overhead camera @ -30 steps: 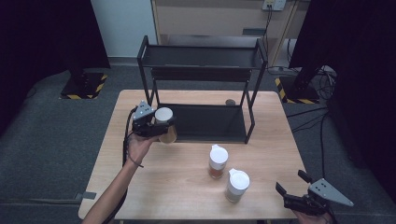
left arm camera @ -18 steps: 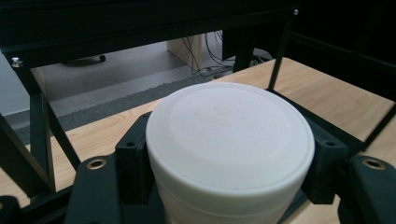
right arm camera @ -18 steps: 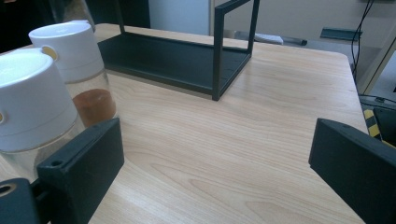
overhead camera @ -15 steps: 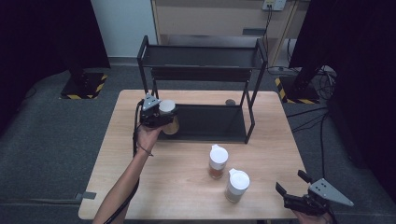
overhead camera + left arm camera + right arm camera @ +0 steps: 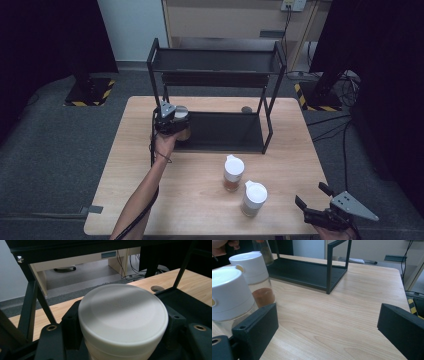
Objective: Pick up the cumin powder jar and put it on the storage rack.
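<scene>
My left gripper (image 5: 176, 124) is shut on a white-lidded jar (image 5: 181, 111) and holds it upright at the left end of the black rack's lower shelf (image 5: 225, 131). In the left gripper view the jar's lid (image 5: 122, 317) sits between the two black jaws, under the rack's upper shelf (image 5: 75, 250). Two more white-capped jars stand on the table: one with brown contents (image 5: 233, 172) and one nearer the front (image 5: 254, 197). My right gripper (image 5: 310, 196) rests open at the table's front right corner, with nothing between its jaws (image 5: 329, 325). Both standing jars (image 5: 252, 267) (image 5: 229, 295) lie to its left.
The two-level black rack (image 5: 220, 60) stands at the back middle of the wooden table (image 5: 290, 150). A round cable hole (image 5: 246, 109) sits behind it. Beyond the table are a cabinet (image 5: 230, 20), dark curtains and floor cables.
My left hand has carried the jar to the right and away from the person, lower and closer to the rack's lower shelf. The right gripper has stayed put.
</scene>
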A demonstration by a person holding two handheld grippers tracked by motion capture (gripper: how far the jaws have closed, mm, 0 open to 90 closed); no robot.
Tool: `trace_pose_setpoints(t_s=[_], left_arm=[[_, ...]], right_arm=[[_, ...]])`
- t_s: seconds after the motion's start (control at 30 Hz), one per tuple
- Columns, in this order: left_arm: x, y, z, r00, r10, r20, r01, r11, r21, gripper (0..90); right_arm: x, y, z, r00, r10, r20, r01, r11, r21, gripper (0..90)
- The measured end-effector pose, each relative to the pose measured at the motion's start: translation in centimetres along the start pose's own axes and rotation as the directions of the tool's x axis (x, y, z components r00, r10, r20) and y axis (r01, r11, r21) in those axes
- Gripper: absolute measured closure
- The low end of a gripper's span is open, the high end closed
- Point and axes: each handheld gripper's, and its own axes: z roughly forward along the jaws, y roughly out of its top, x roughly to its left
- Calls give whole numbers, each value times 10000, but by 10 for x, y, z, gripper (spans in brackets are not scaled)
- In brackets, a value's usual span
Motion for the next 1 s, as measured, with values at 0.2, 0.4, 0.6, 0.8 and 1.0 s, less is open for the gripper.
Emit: trace_pose_setpoints(t_s=[0.2, 0.4, 0.6, 0.8, 1.0], left_arm=[[-1, -6, 6, 9999, -62, -82, 62, 9999, -102, 330], [0, -10, 10, 9996, -259, -138, 258, 9996, -107, 330], [-1, -14, 14, 9995, -285, -105, 283, 9995, -160, 330], [-3, -17, 15, 9995, -284, -160, 281, 9995, -173, 330], [0, -24, 14, 9990, -428, -124, 423, 9984, -364, 329]], right_arm=[[0, 0, 0, 10000, 26, -3, -26, 10000, 16, 37], [0, 0, 0, 10000, 23, -6, -23, 10000, 8, 37], [0, 0, 0, 10000, 26, -20, -26, 10000, 12, 38], [-1, 0, 0, 10000, 31, -43, -31, 10000, -2, 38], [0, 0, 0, 10000, 4, -64, -4, 10000, 13, 38]])
